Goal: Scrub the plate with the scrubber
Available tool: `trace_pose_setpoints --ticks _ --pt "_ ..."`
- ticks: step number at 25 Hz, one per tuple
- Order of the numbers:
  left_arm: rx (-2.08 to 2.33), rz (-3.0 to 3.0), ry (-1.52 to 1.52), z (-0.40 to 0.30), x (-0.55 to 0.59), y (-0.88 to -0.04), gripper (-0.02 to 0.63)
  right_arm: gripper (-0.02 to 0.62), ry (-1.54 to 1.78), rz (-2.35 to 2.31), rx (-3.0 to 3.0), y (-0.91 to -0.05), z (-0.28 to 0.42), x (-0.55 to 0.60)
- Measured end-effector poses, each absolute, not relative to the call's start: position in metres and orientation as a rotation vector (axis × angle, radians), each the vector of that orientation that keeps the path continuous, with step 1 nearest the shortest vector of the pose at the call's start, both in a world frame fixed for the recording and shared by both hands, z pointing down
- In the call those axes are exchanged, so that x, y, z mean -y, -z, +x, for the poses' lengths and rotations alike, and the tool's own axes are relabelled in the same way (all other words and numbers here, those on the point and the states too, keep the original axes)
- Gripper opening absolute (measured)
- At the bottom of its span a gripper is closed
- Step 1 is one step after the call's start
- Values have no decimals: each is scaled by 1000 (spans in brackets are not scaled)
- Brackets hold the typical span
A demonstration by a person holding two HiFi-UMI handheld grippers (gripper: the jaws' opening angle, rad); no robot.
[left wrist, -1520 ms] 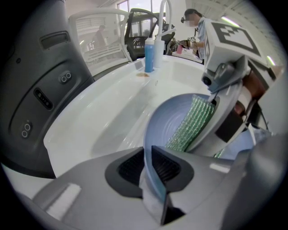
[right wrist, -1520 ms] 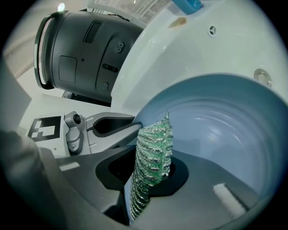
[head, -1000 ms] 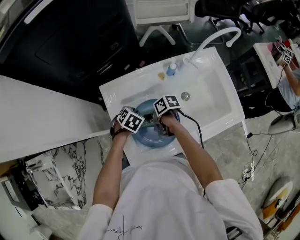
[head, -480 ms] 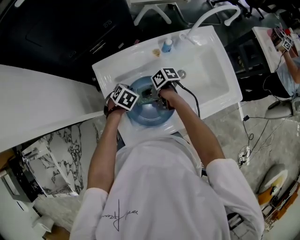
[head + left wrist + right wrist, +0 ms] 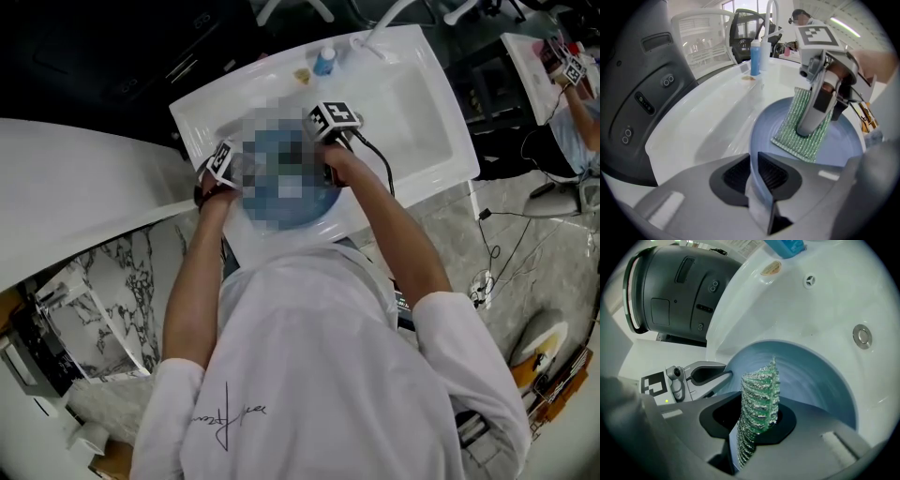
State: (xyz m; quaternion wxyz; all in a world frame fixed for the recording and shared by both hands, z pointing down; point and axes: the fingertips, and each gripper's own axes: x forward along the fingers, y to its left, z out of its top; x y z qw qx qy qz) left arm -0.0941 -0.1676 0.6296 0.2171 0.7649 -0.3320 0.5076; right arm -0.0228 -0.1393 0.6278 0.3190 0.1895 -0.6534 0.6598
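**Gripping plate [image 5: 836, 150] and scrubber [image 5: 792, 140] in the sink [image 5: 427, 84]**

Head view: left claw [image 5: 228, 169] and right claw [image 5: 330, 141] meet at the glossy white sink's near-left end; its far end lies open.
Left gripper view: the left claw is clamped on the smooth blue plate's rim, with the green mesh scrubber flat against the plate.
Right gripper view: the right claw pinches the scrubber's edge.

Open room: bare sink basin [image 5: 412, 117] right of the plate [image 5: 843, 145], out to the drain [image 5: 862, 336]. Blue bottle [image 5: 755, 57] and faucet [image 5: 765, 51] block the back rim. Right gripper [image 5: 807, 130] with scrubber [image 5: 787, 137] crowds your left gripper [image 5: 757, 187] over the plate.
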Motion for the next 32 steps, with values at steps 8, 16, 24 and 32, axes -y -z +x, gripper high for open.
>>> trace_pose_setpoints --ticks 8,16,24,32 --pt "927 2116 -1417 -96 169 -628 109 67 -1714 522 1703 -628 -5 143" --pt "975 2131 -1436 -102 177 -621 109 67 -1674 546 1694 -623 16 146" --pt "947 2131 -1415 -95 172 -624 109 67 -1588 554 1657 -621 27 146" --pt "990 2122 -1446 -104 176 -622 109 67 -1439 579 1604 -621 47 152"
